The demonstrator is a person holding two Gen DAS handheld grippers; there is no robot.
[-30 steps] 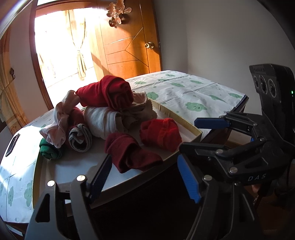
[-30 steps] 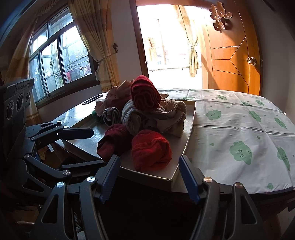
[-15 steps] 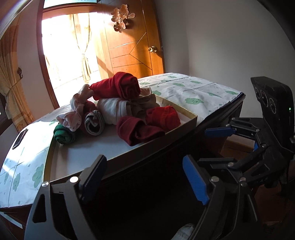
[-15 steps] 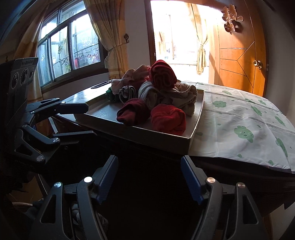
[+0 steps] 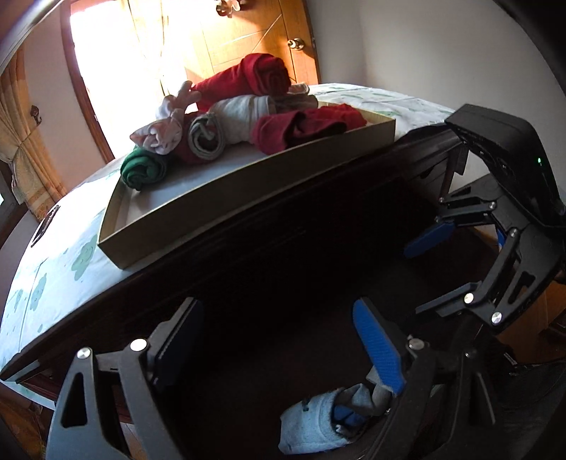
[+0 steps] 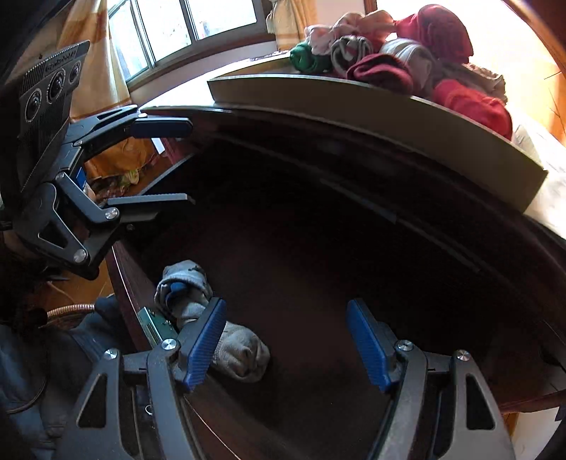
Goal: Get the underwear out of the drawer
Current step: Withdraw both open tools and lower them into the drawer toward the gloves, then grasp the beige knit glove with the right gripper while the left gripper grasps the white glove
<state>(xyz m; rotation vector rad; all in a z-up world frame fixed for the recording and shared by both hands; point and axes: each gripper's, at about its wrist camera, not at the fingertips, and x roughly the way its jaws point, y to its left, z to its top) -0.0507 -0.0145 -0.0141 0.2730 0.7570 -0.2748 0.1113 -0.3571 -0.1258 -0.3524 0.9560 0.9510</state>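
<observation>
A dark wooden drawer (image 6: 318, 283) stands open under the tabletop. A grey roll of underwear with blue inside (image 6: 240, 354) lies at the drawer's left front corner. In the left wrist view the roll (image 5: 318, 424) lies low, beside the right finger. My left gripper (image 5: 279, 350) hangs over the drawer, its jaws opening, with nothing between them. My right gripper (image 6: 286, 339) points down into the drawer and is open. Its left finger overlaps the roll, but its pads press on nothing. Each gripper shows in the other's view: the right (image 5: 424, 272) and the left (image 6: 182, 162).
On the tabletop a shallow beige tray (image 5: 247, 180) holds several rolled garments (image 5: 261, 106) in red, white, pink, green and striped. A cloth with green clouds (image 5: 53, 269) covers the table. A wooden door (image 5: 247, 32) and a window (image 6: 184, 28) stand behind.
Both grippers have sunk from tray height to below the table edge, over the open drawer. The grey roll has come into view. The left jaws stand wider.
</observation>
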